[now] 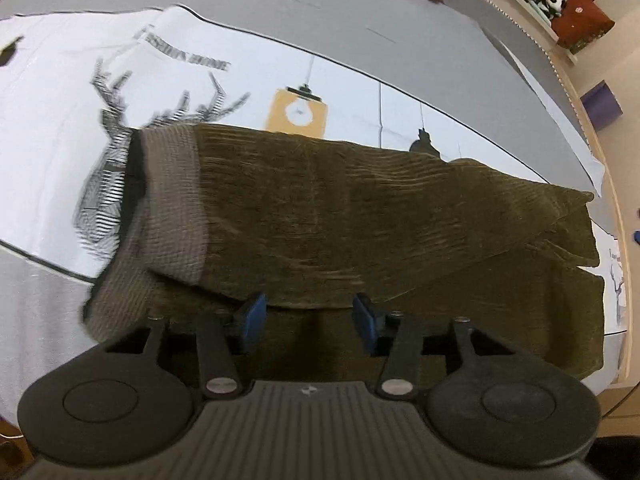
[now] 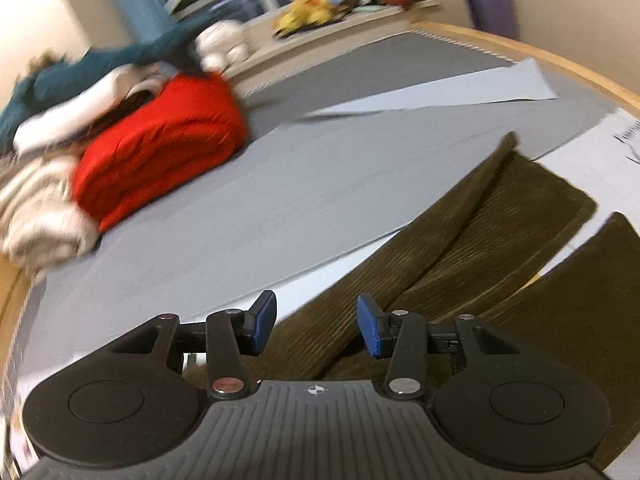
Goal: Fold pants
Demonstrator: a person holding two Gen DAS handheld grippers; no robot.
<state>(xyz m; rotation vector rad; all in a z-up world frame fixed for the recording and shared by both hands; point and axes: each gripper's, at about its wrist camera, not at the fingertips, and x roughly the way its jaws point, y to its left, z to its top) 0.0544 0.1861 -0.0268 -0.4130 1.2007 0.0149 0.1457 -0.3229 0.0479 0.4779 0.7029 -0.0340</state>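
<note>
The pants (image 1: 360, 216), olive-brown corduroy, lie stretched across a white printed sheet (image 1: 60, 100) on a grey bed cover (image 2: 280, 184). In the left wrist view the waistband end sits to the left, turned over so its paler lining (image 1: 172, 200) shows, and the legs run off to the right, one layered over the other. A black deer print (image 1: 108, 168) on the sheet peeks out just beside the waistband, and an orange lamp motif (image 1: 298, 112) sits just beyond the far edge of the cloth.

The left gripper (image 1: 310, 316) hangs over the near edge of the pants, jaws standing apart, blue pads (image 1: 252, 320) clear of the cloth, nothing pinched between them.

Over to the right wrist view: the right gripper (image 2: 316, 328) is above the leg end, jaws likewise parted at a middling width with only open air between the pads. Below it the legs fan out, a fold ridge running diagonally up to the right, and a narrow strip of white sheet separating the two leg ends.

Farther back on the bed, a red bundle (image 2: 160, 140) sits against a heap of white and teal clothes (image 2: 60, 92), well apart from the pants. Yellow plush toys (image 2: 316, 0) line a ledge by the window, blurred.
</note>
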